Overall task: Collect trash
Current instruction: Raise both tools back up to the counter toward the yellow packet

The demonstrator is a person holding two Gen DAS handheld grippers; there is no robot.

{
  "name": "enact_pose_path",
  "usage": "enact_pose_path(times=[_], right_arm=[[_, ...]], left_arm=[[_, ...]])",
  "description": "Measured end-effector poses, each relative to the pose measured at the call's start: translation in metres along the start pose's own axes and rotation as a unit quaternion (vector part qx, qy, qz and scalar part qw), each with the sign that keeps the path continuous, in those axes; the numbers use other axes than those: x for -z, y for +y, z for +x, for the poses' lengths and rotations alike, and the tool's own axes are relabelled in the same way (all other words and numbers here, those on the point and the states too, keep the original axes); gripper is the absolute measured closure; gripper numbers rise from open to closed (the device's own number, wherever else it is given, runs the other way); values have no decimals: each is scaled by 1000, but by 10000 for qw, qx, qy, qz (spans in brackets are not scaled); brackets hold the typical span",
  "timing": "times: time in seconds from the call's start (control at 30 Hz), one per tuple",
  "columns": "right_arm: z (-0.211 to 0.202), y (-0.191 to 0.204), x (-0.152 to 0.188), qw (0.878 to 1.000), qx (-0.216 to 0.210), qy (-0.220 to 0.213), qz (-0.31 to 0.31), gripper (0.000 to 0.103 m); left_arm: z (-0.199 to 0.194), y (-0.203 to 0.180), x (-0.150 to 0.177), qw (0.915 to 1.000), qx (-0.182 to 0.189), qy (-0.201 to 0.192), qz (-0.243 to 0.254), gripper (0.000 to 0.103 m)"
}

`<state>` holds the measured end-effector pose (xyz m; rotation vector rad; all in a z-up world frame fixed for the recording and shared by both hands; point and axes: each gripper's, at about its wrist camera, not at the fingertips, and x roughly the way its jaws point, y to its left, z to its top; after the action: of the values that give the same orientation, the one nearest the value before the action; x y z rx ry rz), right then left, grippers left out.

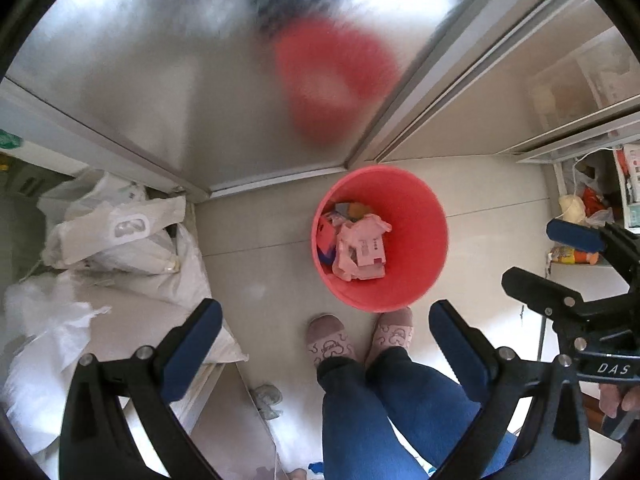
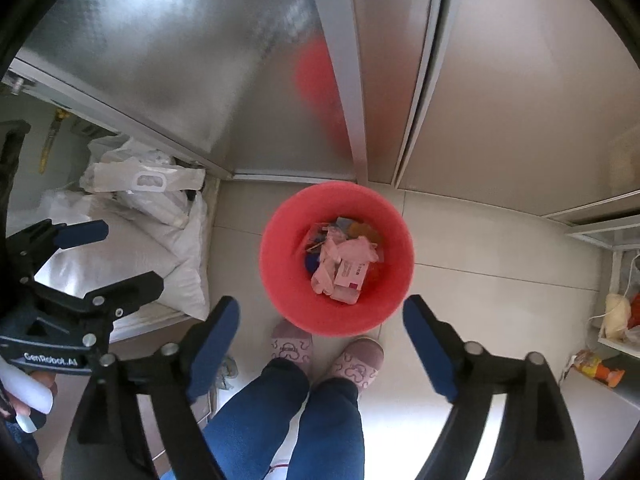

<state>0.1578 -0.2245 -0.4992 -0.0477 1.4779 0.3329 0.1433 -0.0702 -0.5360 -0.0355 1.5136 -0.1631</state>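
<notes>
both views look nearly straight down on a red bin (image 2: 336,258) standing on the pale tiled floor (image 2: 500,248), close to the foot of a frosted sliding door (image 2: 180,64). the collected trash (image 2: 344,264), pink and white wrappers over some blue and orange scraps, lies at the bottom of the bin. the right gripper (image 2: 320,344) hangs above the bin's near rim with its jaws wide apart and nothing between them; the left gripper (image 1: 326,344) is likewise spread and empty.

judgement: the step in hand appears to be a drop into the bin. done well, the jaws open only when centred over the bin mouth, not over the rim, and both grippers lift clear before turning away for the next piece.

the right wrist view alone shows the bin almost centred and the person's hand (image 2: 28,392) on the left gripper's handle. the left wrist view alone shows the bin's blurred red reflection (image 1: 336,80) whole in the door, and crumpled bits (image 1: 268,398) on the floor beside the slippers (image 1: 330,340).
</notes>
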Motion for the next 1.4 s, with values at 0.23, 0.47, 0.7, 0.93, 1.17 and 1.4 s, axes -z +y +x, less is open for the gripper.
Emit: enact_pose_path(times=[0.23,0.47,0.7,0.93,1.17,1.4], right_arm=[[-101,12,0,9991,151,-344,-197,3],[-230,36,-14,9937,371,-979,-396,0],[-338,58,-36,9824,345,-1713,-660,0],[-405,86,-67,9668,118,-2328,-1047,0],[-423,110,-113,9559,2,-2527,-1500,0],[-403,143,-173,9585,65,-2329,-1646,0]], left_arm=[[-108,-18,5,9995,57,-266,-126,1],[-237,-37,4,9967,-195,-787,-80,1],[-347,-44,-7,9875,-540,-1473,-150,1],[-429,-26,-21,9735,-869,-2075,-415,1],[-458,15,-46,9670,-1042,-2219,-692,1],[-457,76,-95,9732,-793,-2001,-804,1]])
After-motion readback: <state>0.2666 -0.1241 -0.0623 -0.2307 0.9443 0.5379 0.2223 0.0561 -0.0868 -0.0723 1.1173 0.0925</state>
